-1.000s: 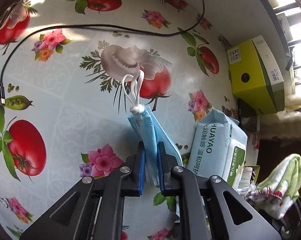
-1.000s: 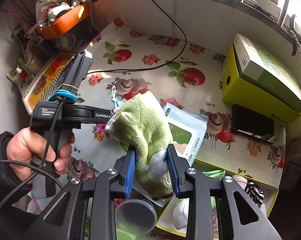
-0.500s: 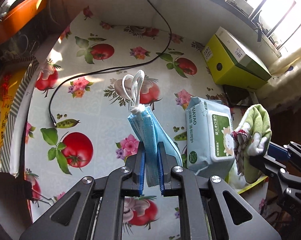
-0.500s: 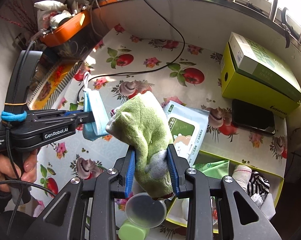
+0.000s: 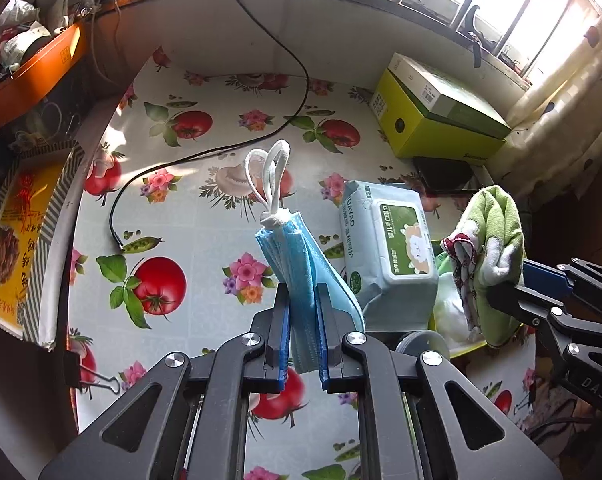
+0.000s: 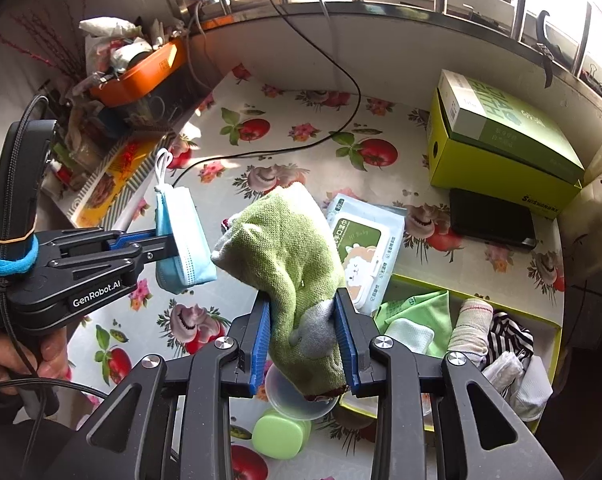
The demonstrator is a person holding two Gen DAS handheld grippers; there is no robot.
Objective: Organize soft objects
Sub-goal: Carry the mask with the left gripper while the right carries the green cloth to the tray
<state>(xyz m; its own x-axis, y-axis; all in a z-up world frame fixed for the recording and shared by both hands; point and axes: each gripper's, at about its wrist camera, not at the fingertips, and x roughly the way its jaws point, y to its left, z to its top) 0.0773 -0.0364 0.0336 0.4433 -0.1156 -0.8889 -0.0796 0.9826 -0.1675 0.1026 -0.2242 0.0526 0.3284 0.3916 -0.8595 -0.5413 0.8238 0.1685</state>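
— What is the surface, and what surrounds it?

— A table under an oilcloth (image 5: 205, 216) printed with tomatoes, mushrooms and flowers, set against a wall below a barred window. Take the wet-wipe pack (image 6: 363, 248) lying on the cloth as the landmark. Beyond it, toward the wall, stands a yellow-green box (image 6: 501, 160) with a dark flat device (image 6: 491, 220) in front. A black cable (image 5: 205, 152) runs across the cloth to the left of the pack. Just on the near side of the pack sits an open yellow-rimmed tray (image 6: 553, 344) holding folded cloths and socks.

— And the soft things?

— The left gripper (image 5: 303, 332) is clamped on a folded blue face mask (image 5: 297, 264), held in the air left of the pack. Its long axis runs away from the fingers, the white ear loops (image 5: 271, 176) at the far end. The right gripper (image 6: 303, 338) is clamped on a green towel (image 6: 285, 252), raised over the pack's near edge, its length likewise running out from the fingers.
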